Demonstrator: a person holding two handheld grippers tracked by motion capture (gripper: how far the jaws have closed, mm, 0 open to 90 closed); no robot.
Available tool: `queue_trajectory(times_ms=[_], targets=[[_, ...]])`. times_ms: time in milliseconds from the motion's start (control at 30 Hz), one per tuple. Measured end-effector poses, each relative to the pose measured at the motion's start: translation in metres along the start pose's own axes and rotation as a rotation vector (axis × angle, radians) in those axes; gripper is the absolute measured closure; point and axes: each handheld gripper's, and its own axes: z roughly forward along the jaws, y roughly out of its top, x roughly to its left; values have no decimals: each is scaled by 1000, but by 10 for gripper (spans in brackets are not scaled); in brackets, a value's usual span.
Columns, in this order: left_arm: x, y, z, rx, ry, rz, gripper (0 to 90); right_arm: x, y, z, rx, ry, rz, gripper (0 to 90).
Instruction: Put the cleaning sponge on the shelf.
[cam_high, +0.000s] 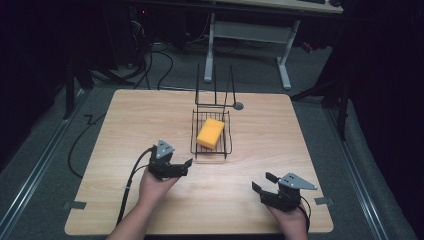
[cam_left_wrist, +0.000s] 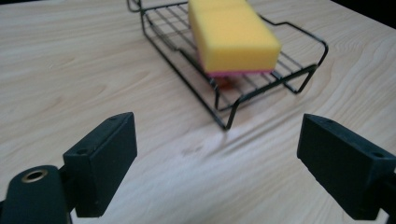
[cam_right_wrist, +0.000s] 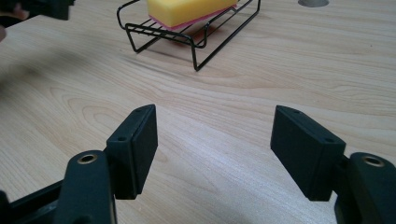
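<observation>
A yellow sponge (cam_high: 210, 132) with a pink underside lies in a black wire rack (cam_high: 195, 145) at the middle of the wooden table (cam_high: 125, 120). My left gripper (cam_high: 181, 167) hovers just left of the rack's near corner, open and holding nothing. In the left gripper view the sponge (cam_left_wrist: 233, 35) and rack (cam_left_wrist: 224, 105) sit just ahead of the spread jaws. My right gripper (cam_high: 264, 182) is open near the table's front right. In the right gripper view the sponge (cam_right_wrist: 187, 9) rests in the rack (cam_right_wrist: 196, 46) farther off.
The rack's tall wire back (cam_high: 215, 87) rises behind the sponge. A round grey grommet (cam_high: 238, 106) is set in the tabletop behind the rack. A desk frame (cam_high: 250, 35) and cables (cam_high: 165, 60) occupy the floor beyond the table.
</observation>
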Motion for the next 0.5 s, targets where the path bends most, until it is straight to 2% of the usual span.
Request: queue_trajectory(times_ms=[67,167,233,267,300,367,400,433,467,500], targets=[[6,-10,-10,4,-10,-10,124,1,0,0,2,-1,0,321],[14,-24,-26,16,-12,-3,121,1,0,0,4,1,-3,321],[20,-34,-37,18,-22,-28,120,2,0,1,3,0,-2,322],[26,-44,-47,28,-9,-26,110,2,0,1,3,-2,-4,322],[26,-44,-47,28,-9,-26,109,2,0,1,3,-2,-4,322],[32,-55,-57,33,14,-18,109,2,-1,1,5,-4,-5,322],[38,-67,-65,31,65,-18,99,3,-1,1,10,-8,-4,322],[38,-67,-65,31,65,-18,99,3,-1,1,10,-8,-4,322],[41,-71,-69,32,84,-28,99,3,-1,1,11,-9,-8,321],[45,-75,-73,28,83,-51,99,3,-1,2,14,-10,-9,322]])
